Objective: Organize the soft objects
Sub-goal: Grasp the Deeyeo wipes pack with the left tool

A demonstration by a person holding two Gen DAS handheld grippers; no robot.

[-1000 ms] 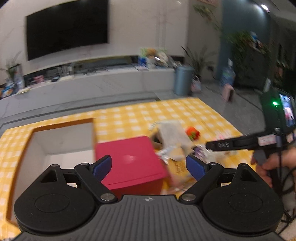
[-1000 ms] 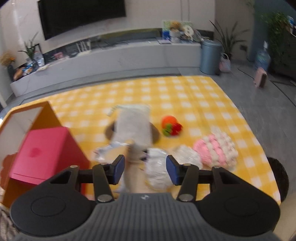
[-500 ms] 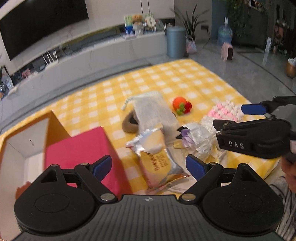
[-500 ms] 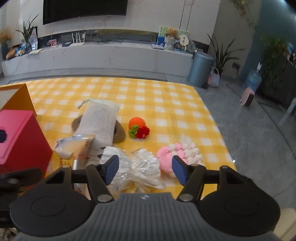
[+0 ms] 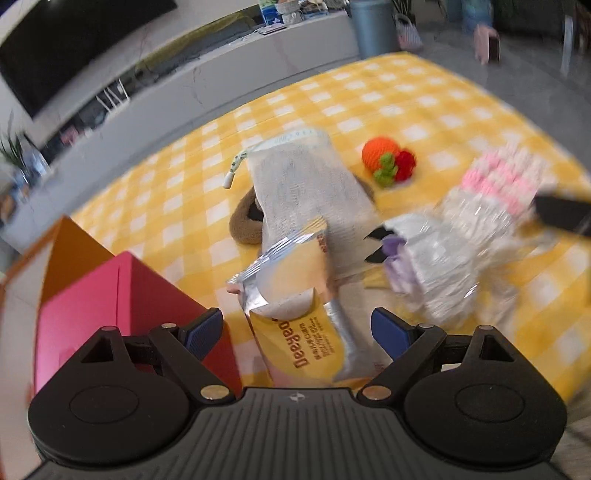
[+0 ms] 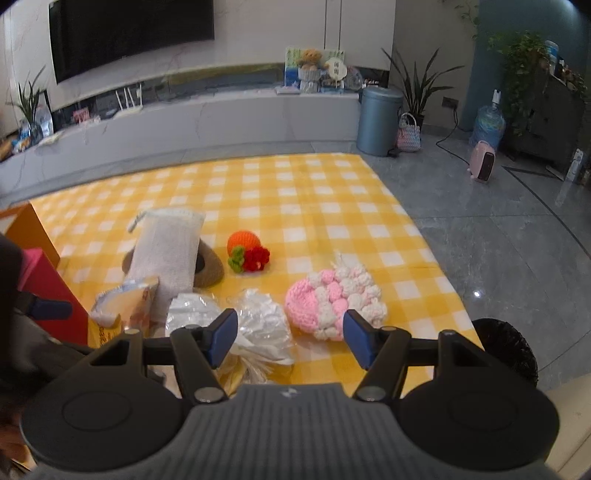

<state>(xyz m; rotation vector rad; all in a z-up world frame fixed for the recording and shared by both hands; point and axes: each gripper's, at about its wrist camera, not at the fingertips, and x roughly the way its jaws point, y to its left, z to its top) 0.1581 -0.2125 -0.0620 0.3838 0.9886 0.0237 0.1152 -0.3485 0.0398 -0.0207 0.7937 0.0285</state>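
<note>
Sitting inside the orange box (image 5: 70,243), a pink box (image 5: 122,295) fills its corner.

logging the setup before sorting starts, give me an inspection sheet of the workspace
surface: yellow checked cloth, flat, bare along its far side.
job's things: white mesh pouch lying over a brown ring; orange knit toy apart from them; pink and white knit piece; clear crinkled bags; yellow snack packet.
clutter: pink box standing in an orange-edged bin.
grippers: left gripper open above the snack packet; right gripper open and empty, over the bags and knit piece.
cables: a dark cord on the floor by the wall.
surroundings: grey bin, plants, wall screen, long low shelf.
</note>
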